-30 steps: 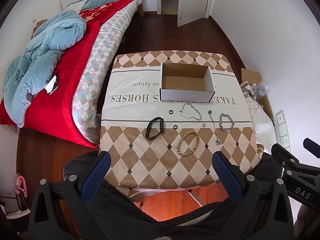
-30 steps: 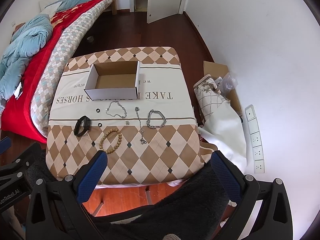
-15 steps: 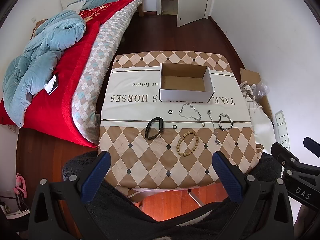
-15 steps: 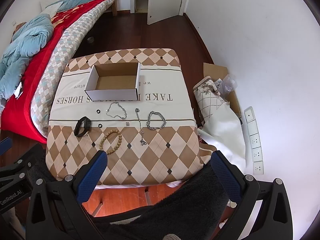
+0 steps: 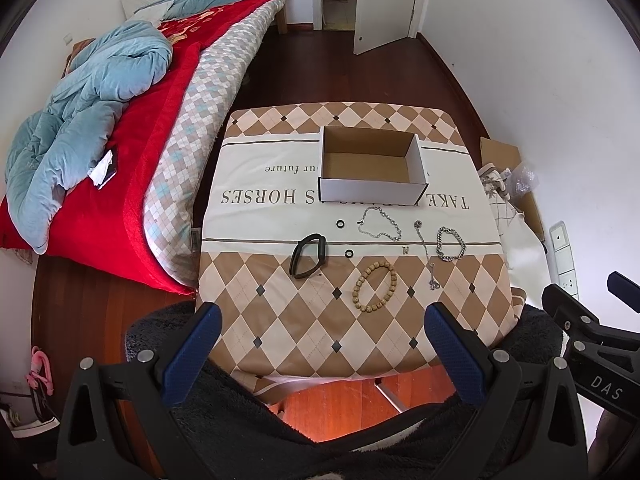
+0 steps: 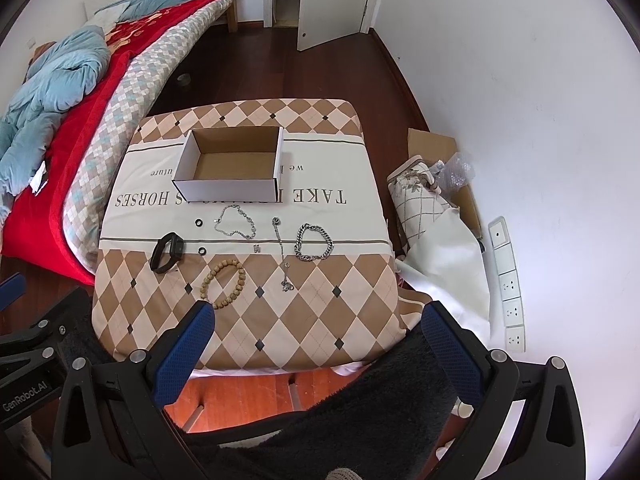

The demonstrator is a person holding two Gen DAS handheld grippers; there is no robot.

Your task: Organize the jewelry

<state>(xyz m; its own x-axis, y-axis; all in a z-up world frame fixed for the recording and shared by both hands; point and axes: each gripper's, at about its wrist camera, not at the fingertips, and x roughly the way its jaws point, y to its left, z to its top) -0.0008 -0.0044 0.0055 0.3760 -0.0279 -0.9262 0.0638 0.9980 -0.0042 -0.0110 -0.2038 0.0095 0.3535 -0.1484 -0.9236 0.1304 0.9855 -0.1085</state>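
Nothing on the desk has shifted over the last second; both views have crept only slightly. Left gripper and right gripper hang back above the near edge, jaws spread wide, holding nothing. Cardboard box sits open and bare at 12 o'clock on the cloth. Jewelry lies loose in front of it: black band at 9 o'clock of the group, two small black rings beside it, thin silver chain near the box wall, wooden bead bracelet at 6 o'clock, long pendant chain, heavy link bracelet at 3 o'clock. Pieces lie apart, none in the box.
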